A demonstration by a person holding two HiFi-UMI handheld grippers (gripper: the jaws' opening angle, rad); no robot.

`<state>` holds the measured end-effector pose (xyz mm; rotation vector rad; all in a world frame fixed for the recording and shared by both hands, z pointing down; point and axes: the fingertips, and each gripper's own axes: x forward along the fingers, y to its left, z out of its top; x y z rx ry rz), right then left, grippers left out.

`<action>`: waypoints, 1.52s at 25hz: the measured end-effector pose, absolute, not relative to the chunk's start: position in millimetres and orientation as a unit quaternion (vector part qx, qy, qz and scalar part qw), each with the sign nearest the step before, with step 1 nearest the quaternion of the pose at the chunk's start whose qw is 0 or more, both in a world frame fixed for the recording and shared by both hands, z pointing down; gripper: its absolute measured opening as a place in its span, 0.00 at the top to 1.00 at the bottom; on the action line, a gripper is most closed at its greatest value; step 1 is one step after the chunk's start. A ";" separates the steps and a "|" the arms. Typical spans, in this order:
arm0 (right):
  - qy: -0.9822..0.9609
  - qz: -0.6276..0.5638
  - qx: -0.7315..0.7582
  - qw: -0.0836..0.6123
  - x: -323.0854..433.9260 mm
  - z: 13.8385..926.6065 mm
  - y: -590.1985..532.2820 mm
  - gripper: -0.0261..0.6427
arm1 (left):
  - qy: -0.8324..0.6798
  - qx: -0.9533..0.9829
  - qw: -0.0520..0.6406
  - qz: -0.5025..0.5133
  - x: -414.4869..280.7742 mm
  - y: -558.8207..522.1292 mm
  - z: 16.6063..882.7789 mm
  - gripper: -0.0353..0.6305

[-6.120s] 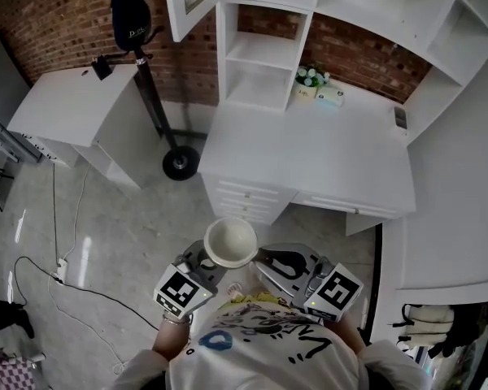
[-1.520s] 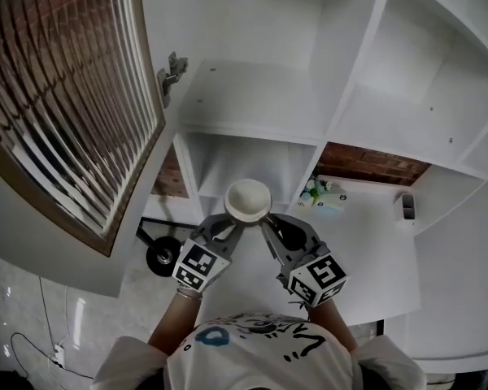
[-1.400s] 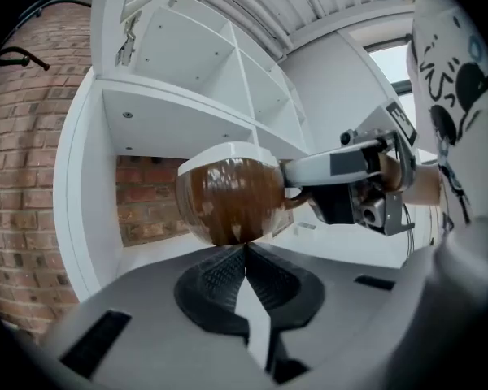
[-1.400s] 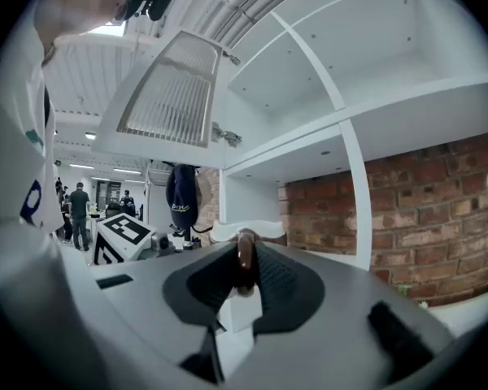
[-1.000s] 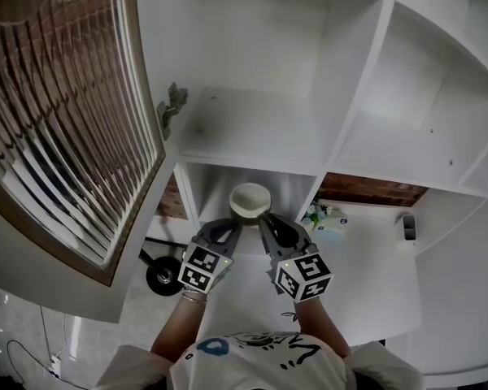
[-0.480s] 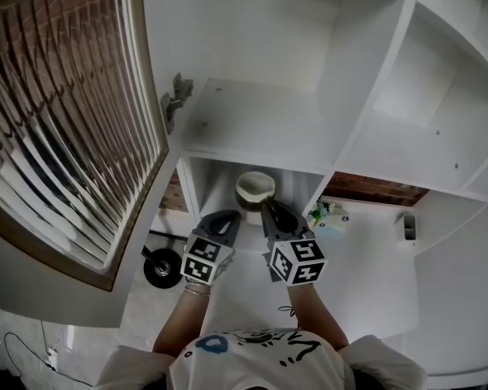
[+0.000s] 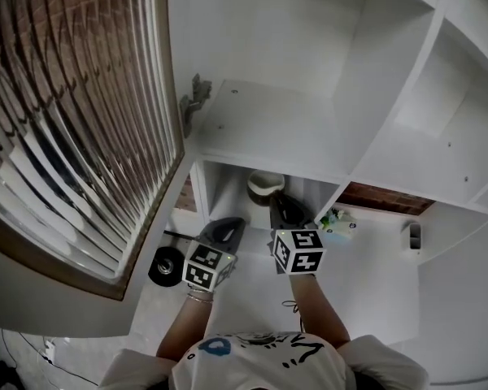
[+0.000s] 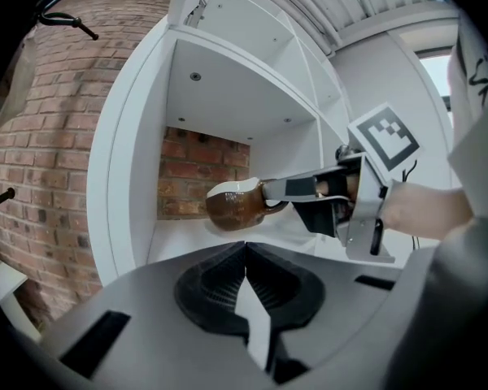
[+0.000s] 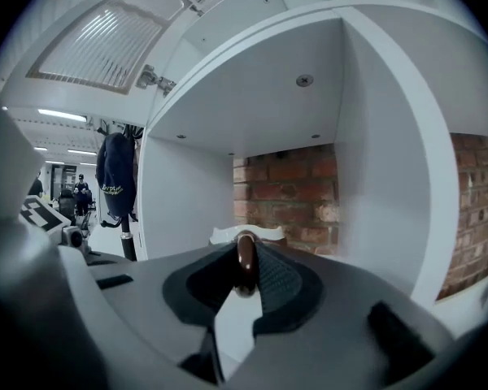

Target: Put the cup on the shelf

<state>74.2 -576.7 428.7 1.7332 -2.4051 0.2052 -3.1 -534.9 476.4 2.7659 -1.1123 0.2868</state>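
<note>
Cup (image 7: 265, 187), brown on the outside with a pale rim, is inside the lower open compartment (image 8: 228, 88) of the white shelf unit (image 7: 268, 128), near that compartment's front edge and in front of the brick wall (image 8: 199, 173) that forms its back. It is upright. The left gripper view shows its base low over the compartment floor, but whether it touches the floor cannot be told.

The right gripper (image 7: 281, 205) reaches into the compartment from the front. Its own view shows the two jaws pinching the cup's brown handle (image 9: 246, 260), with the pale rim just beyond the jaw tips. Its marker cube (image 7: 299, 250) faces up in the head view.

The left gripper (image 7: 224, 232) hangs just outside the compartment, beside the right one and apart from the cup. Its jaws are pressed together with nothing between them, and its camera looks across at the cup and at the hand (image 8: 423, 210) that holds the right gripper.

Above the compartment, a broad white shelf board runs to the unit's left edge, where a cabinet door (image 7: 73, 112) with ribbed glass stands swung open on a metal hinge (image 7: 193, 100). Below and to the right of the grippers lies the white desk (image 7: 366, 270). A small box (image 7: 340, 222) stands at the desk's back edge against the brick.
</note>
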 end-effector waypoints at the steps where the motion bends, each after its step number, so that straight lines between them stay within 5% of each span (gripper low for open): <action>1: -0.806 0.068 0.582 0.088 72.9 430.0 -580.2 0.86 | -0.370 0.921 0.074 0.096 -4.2 -534.0 476.8 0.92; 38: -0.769 0.075 0.587 0.244 78.3 469.0 -623.0 0.86 | -0.370 0.922 0.093 0.074 -20.0 -513.8 474.2 0.92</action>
